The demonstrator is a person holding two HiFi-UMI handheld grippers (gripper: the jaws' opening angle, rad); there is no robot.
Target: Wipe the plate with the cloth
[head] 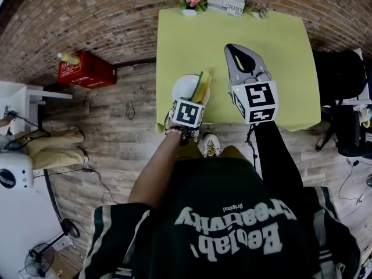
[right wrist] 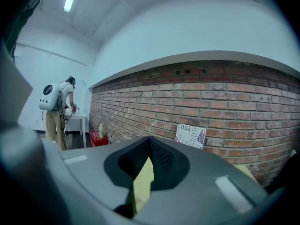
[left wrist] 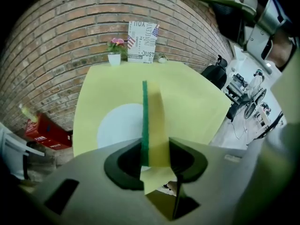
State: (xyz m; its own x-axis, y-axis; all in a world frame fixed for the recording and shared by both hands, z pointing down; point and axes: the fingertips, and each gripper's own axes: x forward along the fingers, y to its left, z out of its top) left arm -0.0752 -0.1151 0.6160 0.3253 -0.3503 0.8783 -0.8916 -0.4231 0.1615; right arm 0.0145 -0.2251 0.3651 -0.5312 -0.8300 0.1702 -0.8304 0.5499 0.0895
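- A yellow table (head: 290, 68) stands against the brick wall (head: 87, 16), on a wood floor (head: 116, 138).
- A white plate (head: 185, 87) sits near the table's front edge.
- The left gripper (left wrist: 154, 146) pinches the cloth (left wrist: 154, 121) on edge over the plate.
- The right gripper (head: 232, 48) is held over mid-table, jaws together and empty.

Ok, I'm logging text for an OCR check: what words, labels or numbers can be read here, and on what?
"JUST": on the white card at the far edge of the table; its other lines aren't clear.
"Creativity" and "Original": upside down on the person's shirt; the third word is unclear.
Red crate: white print, too blurred to read.
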